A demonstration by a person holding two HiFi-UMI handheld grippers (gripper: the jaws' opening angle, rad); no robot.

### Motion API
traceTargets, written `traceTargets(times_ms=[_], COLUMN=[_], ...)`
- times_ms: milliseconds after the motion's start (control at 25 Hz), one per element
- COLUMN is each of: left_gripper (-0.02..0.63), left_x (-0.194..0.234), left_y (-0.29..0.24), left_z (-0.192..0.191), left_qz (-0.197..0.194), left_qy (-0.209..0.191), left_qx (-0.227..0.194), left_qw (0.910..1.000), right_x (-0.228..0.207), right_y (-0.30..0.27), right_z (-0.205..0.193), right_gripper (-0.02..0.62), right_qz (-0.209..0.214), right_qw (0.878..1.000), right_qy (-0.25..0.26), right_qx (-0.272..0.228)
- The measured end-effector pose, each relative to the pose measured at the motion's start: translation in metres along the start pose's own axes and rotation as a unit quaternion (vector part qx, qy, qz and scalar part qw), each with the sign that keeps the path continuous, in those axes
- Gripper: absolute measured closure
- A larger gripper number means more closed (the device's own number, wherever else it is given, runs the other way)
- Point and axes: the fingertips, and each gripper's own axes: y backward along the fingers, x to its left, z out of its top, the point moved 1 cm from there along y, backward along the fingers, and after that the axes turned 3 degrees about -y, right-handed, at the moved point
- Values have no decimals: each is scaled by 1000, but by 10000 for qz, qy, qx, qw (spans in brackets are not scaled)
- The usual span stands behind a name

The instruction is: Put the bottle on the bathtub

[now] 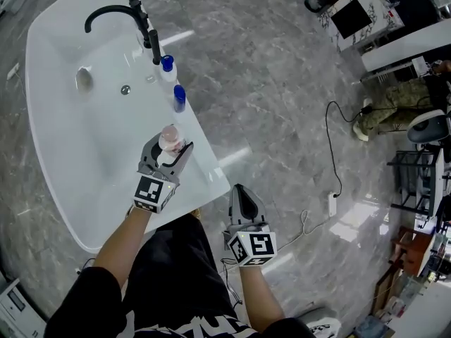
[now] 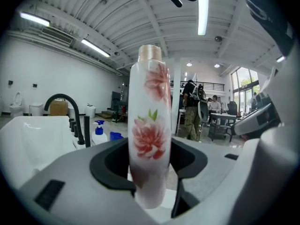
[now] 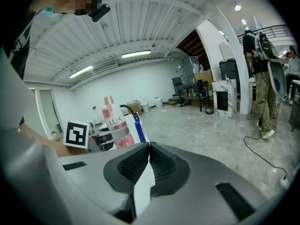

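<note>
A big hall, likely a bathroom showroom — a white bathtub (image 1: 70, 146) on a grey marble-look floor (image 1: 268, 69), a toilet (image 2: 16, 102) by the wall, a ribbed ceiling (image 2: 140, 22) with strip lights (image 2: 96, 47), desks (image 2: 224, 118) beyond.

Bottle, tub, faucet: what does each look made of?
Bottle: probably plastic, glossy white with printed pink flowers.
Tub: smooth, glossy white with soft highlights; acrylic or ceramic, cannot tell which.
Faucet: likely metal, going by the thin curved spout; matte black finish.
</note>
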Motion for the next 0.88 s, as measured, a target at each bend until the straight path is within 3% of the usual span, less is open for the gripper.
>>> traceTargets(times_ms=[560,880], left_gripper=[373,373], left_x=[23,24], left_y=[-69,-93], left_z=[-73,-92], left_qz=[552,750], left_qy=[58,10], left_qx=[237,196], left_qw=[9982,9970], right_x=[-9,-19], right_y=[-23,-25], right_z=[-32,-45], right_gripper=[571,571], right_qz=[10,-36], right_qw=[9994,9986], right_qy=[-137,-139], right_qx=[328,504])
